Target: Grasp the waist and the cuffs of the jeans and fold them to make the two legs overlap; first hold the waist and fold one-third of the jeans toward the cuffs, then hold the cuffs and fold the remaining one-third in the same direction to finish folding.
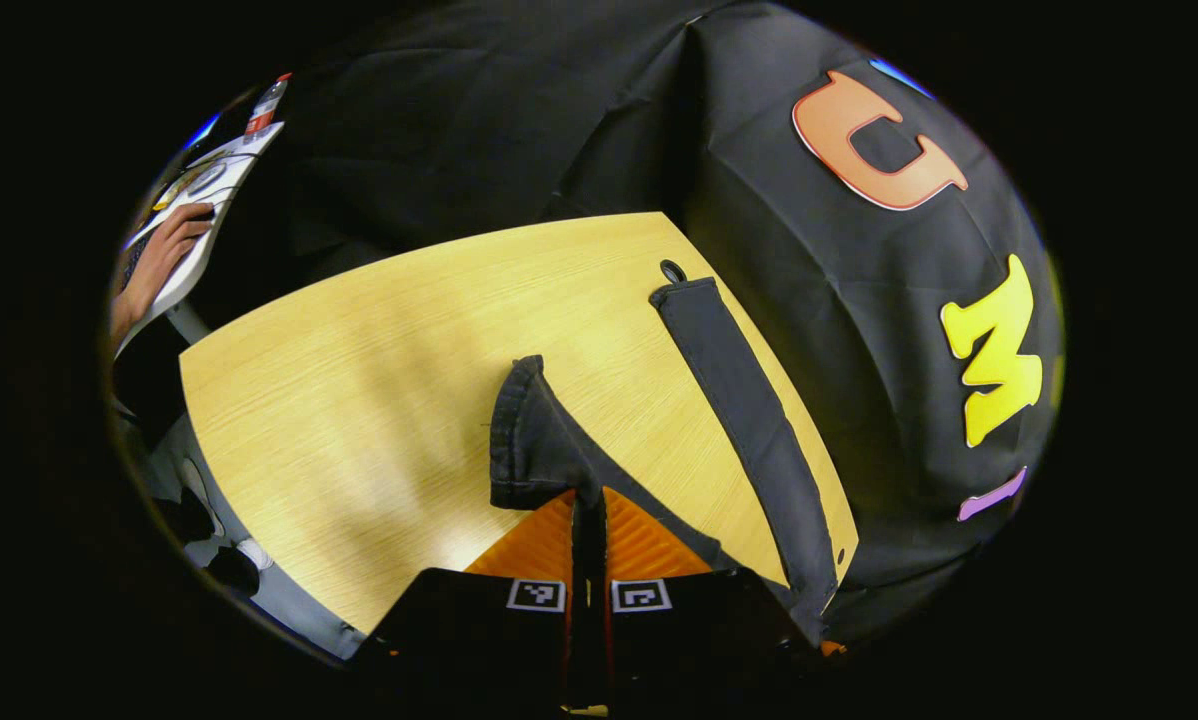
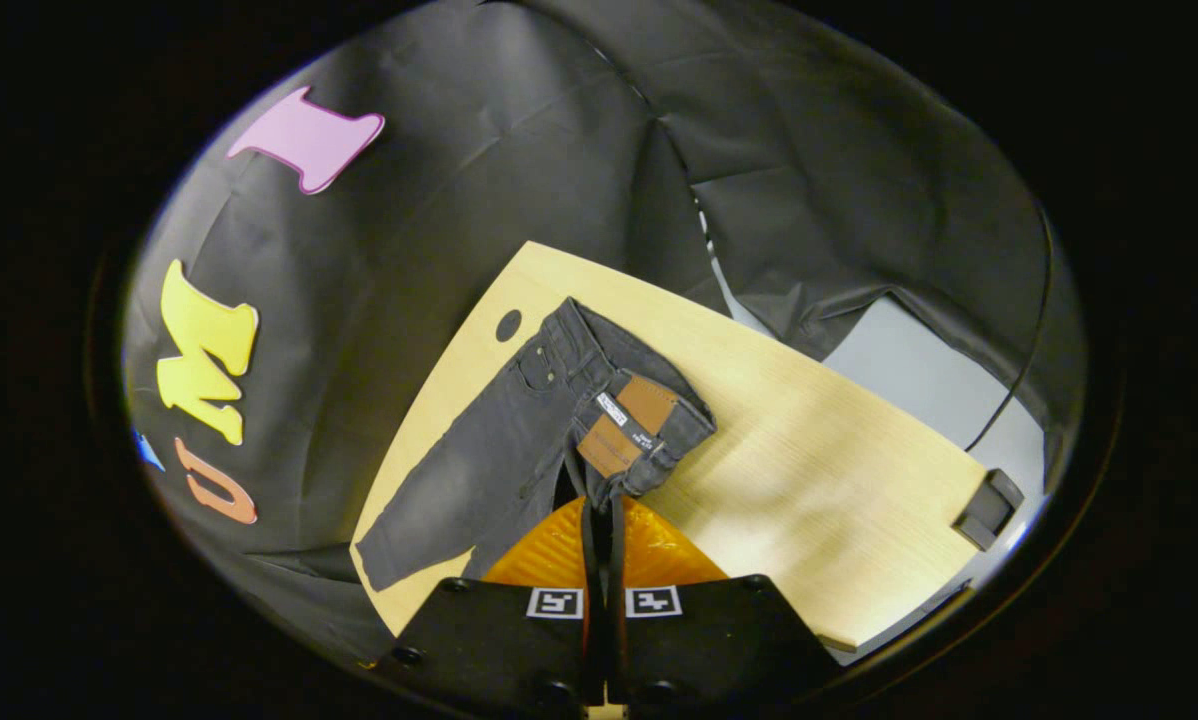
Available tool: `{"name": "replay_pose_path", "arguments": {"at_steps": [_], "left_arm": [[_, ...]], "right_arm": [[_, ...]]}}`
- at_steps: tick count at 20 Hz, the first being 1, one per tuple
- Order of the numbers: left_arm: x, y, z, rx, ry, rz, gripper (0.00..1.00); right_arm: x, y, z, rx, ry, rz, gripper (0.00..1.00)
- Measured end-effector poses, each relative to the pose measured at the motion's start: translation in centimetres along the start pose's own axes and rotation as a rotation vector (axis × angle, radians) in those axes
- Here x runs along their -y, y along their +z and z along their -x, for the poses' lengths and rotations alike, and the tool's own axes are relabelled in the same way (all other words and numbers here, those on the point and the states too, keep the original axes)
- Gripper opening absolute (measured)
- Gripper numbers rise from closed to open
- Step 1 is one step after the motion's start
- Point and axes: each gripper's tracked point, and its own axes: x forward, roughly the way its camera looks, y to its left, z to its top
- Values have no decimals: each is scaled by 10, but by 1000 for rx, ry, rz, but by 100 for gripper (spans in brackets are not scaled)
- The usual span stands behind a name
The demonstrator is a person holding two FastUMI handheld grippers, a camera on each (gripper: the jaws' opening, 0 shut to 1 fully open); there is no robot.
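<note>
Right now both grippers are clamped on the dark jeans (image 2: 504, 440), which lie on a light wooden table (image 1: 359, 400) inside the black-draped booth.

Seen from the left gripper view, the left gripper (image 1: 587, 505) has its two fingers drawn together with only a thin slit between them, and a cuff (image 1: 529, 430) of one trouser leg is pinched there, lifted and bunched above the tabletop. The other leg (image 1: 749, 420) lies flat to the right of it, running from near the gripper out to the table's far right corner, where its hem ends just beside a small dark hole (image 1: 672, 271) in the wood. At the far left, well apart from the table, a person's hand (image 1: 159, 255) rests on a white desk (image 1: 221, 185) with a bottle (image 1: 266, 105) standing at its far end.

Seen from the right gripper view, the right gripper (image 2: 601, 510) is likewise closed, its fingers pressing on the waist (image 2: 639, 440) of the jeans. The waistband is turned over there so that a brown leather patch (image 2: 631, 420) and a small white label show. From the waist one leg stretches along the table's left edge toward the near left corner. A small black block (image 2: 987, 508) sits at the table's right edge, well apart from the jeans.
</note>
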Motion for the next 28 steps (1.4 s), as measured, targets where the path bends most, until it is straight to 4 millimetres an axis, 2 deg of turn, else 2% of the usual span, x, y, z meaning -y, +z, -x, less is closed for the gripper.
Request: {"name": "replay_pose_path", "arguments": {"at_steps": [3,4,6,8,12,14,17,18,19,21,22,24,25,28], "left_arm": [[27,24,7,19,-36,-13,3],[41,31,-2,23,-45,-51,3],[61,41,-29,11,-42,-112,3],[90,53,-57,-13,-65,-118,3],[141,82,-99,-55,-116,-11,3],[155,105,-122,-59,-103,52,3],[173,120,-167,-69,-54,36,3],[183,125,-180,-74,-44,34,3],[194,130,-196,-79,-35,23,3],[203,133,-228,-85,14,-48,3],[204,133,-243,-93,39,-67,3],[213,128,-268,-110,69,-74,3],[217,127,-278,-110,87,-89,3],[221,125,-296,-111,133,-144,3]], "right_arm": [[-14,9,-7,5,5,-1,2],[-24,15,-14,1,5,6,5],[-46,25,-20,-12,14,11,0],[-55,40,-25,-10,24,14,1],[-74,63,-62,-29,20,1,0],[-85,75,-84,-48,16,-35,0],[-96,85,-119,-92,-20,-57,1],[-99,88,-134,-101,-42,-58,5],[-99,89,-149,-111,-68,-54,1],[-103,92,-175,-129,-106,-52,0],[-105,93,-187,-134,-123,-57,5],[-107,93,-210,-142,-148,-73,1],[-107,94,-215,-146,-154,-77,5],[-110,99,-227,-144,-151,-85,0]]}}
